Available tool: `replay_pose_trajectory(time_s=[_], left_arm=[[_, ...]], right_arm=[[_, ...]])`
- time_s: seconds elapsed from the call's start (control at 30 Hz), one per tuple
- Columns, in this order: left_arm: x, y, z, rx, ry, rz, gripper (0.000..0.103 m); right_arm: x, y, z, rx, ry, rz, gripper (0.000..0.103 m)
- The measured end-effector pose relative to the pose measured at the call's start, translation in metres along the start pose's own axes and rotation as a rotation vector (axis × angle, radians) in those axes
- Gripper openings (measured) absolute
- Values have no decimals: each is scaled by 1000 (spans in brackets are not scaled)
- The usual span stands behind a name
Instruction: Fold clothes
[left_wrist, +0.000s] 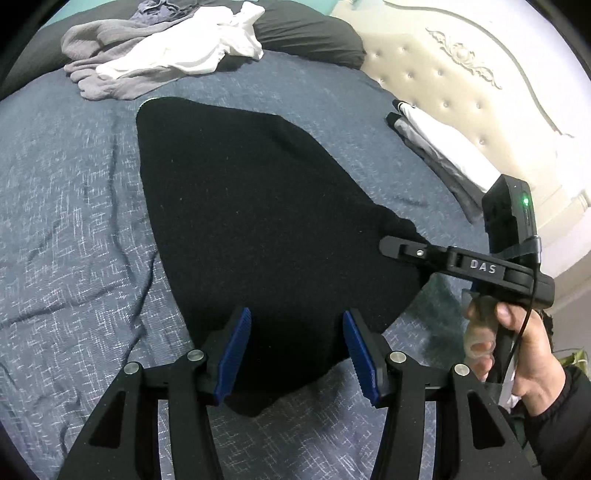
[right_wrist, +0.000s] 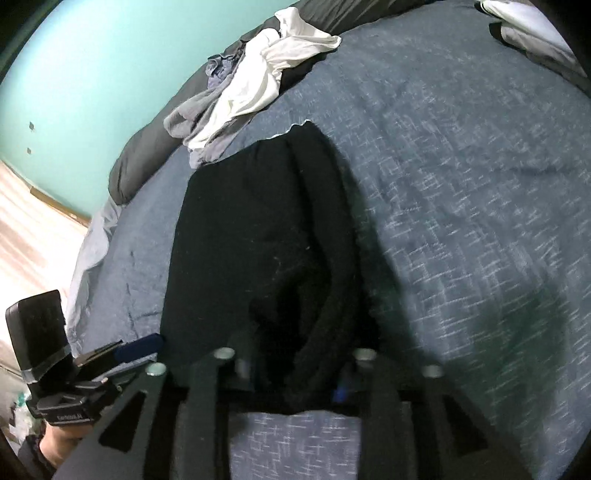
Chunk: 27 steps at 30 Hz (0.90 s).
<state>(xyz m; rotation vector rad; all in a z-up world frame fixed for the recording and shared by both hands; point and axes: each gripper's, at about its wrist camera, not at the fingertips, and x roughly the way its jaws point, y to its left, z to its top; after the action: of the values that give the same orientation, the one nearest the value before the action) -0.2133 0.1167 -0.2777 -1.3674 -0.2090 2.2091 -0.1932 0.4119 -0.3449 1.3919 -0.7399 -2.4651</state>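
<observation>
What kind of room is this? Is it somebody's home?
Most likely a home bedroom: a bed with a blue-grey bedspread, a cream tufted headboard, and a loose heap of clothes by a dark pillow.

black garment (left_wrist: 258, 206): 1 | tongs (left_wrist: 297, 349): 2 | unfolded clothes pile (left_wrist: 162, 55): 1 | folded stack (left_wrist: 443, 147): 1

bare blue bedspread (left_wrist: 74, 206) flanks black garment (left_wrist: 236, 206), clothes pile (left_wrist: 155, 55) beyond

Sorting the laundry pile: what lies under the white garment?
The white garment lies on a crumpled grey garment, on the blue bedspread. Anything further beneath is covered.
</observation>
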Motion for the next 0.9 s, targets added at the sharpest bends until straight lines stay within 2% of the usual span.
replay_pose_trajectory(time_s=[0.1,0.17,0.27,0.33,0.4,0.47,0.53,0.67,0.8,0.9], left_arm=[[-6,0,-1,7,-15,13,56],[-10,0,-1,17,-25,25,56],[-9,5,-2,12,-20,36,56],[-5,7,-5,8,-9,37,56],[-3,8,-7,6,-9,39,56],[-2,9,-8,-3,-11,36,56],[-4,10,-10,-2,-8,39,56],[-3,11,-15,4,-2,44,56],[-2,17,-20,-23,-7,28,56],[0,16,-23,-21,-1,34,57]], right_arm=[[-15,3,5,-55,-6,-13,41],[-29,6,10,-99,-25,-53,41],[-52,8,16,-112,-70,-83,41],[-60,13,19,-132,-89,-69,41],[-57,28,20,-195,-65,-59,39],[-47,41,18,-251,-32,-45,28],[-39,47,14,-280,-16,-41,22],[-17,45,3,-331,33,-101,11],[2,23,-8,-310,98,-164,8],[7,17,-14,-299,120,-169,8]])
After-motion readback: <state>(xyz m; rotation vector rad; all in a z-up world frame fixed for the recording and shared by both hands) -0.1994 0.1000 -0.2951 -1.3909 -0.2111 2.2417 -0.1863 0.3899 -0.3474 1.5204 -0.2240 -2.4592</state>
